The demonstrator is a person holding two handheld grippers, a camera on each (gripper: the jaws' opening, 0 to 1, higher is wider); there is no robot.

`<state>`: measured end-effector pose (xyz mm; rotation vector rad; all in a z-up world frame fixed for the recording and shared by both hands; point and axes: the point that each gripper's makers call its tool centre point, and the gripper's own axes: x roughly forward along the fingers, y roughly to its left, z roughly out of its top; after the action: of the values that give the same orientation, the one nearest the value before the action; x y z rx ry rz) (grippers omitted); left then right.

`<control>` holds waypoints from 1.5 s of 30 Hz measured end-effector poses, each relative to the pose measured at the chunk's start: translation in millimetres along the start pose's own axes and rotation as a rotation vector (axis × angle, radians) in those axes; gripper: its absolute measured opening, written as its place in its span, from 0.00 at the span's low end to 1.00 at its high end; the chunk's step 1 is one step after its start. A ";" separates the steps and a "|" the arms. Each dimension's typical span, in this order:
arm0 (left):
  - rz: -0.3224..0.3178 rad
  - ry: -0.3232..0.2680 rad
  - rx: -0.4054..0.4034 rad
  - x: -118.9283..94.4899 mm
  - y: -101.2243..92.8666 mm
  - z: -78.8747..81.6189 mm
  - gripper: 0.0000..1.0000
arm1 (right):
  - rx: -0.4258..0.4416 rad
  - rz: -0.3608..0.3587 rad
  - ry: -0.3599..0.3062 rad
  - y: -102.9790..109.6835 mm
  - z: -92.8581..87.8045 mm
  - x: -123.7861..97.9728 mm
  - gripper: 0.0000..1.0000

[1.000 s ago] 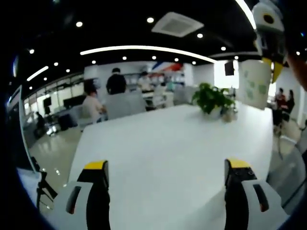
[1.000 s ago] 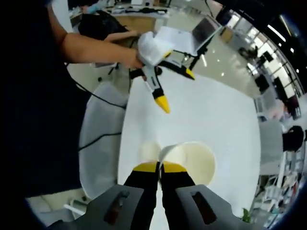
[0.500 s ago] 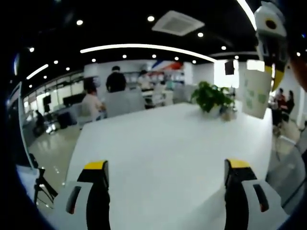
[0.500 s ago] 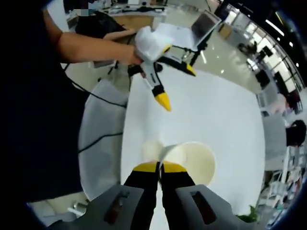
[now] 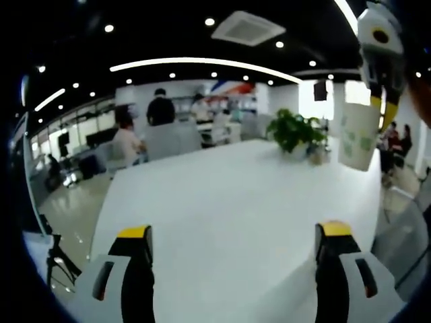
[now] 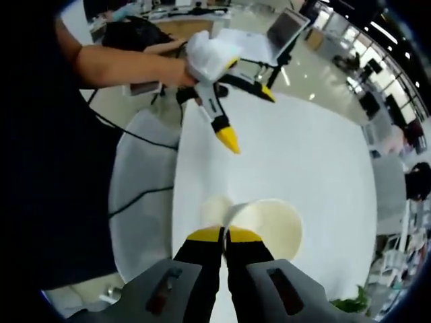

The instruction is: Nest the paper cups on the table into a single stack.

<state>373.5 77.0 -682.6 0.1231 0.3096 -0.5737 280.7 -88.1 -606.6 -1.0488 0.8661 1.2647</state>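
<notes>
In the right gripper view my right gripper (image 6: 224,234) is shut on the rim wall of a white paper cup (image 6: 269,225), and I look down into its open mouth above the white table (image 6: 303,155). The left gripper view shows the same cup (image 5: 357,134), printed with green marks, hanging upright at the upper right from the right gripper (image 5: 380,50), high over the table (image 5: 229,195). My left gripper (image 5: 234,232) stands open over the near table edge with nothing between its jaws. It also appears as the left gripper (image 6: 248,118) held by a hand (image 6: 205,57).
A potted plant (image 5: 296,134) stands at the table's far end. People (image 5: 128,145) sit and stand beyond it. A grey chair (image 6: 138,195) with a dark cable sits beside the table's left edge, and a laptop on a stand (image 6: 286,30) is further off.
The cup in the right gripper hangs a little lower in the left gripper view. The left gripper stays open, the right stays shut on the cup.
</notes>
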 end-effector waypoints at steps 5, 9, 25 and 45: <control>-0.008 -0.001 0.005 1.1 -2.1 -2.5 0.99 | 0.006 0.009 0.004 1.5 0.0 5.6 0.00; -0.010 0.007 0.005 1.8 -2.3 -5.7 0.99 | 0.014 0.020 0.003 2.8 0.5 10.4 0.00; -0.007 0.003 -0.023 1.4 -4.4 -9.6 0.99 | 0.046 0.056 0.007 7.9 -3.5 31.8 0.00; -0.010 0.013 -0.039 2.6 -2.7 -11.9 0.99 | 0.073 0.068 0.023 9.5 -8.9 56.5 0.00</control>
<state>371.1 75.8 -694.7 0.0876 0.3341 -0.5766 278.8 -78.8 -663.8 -0.9849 0.9655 1.2708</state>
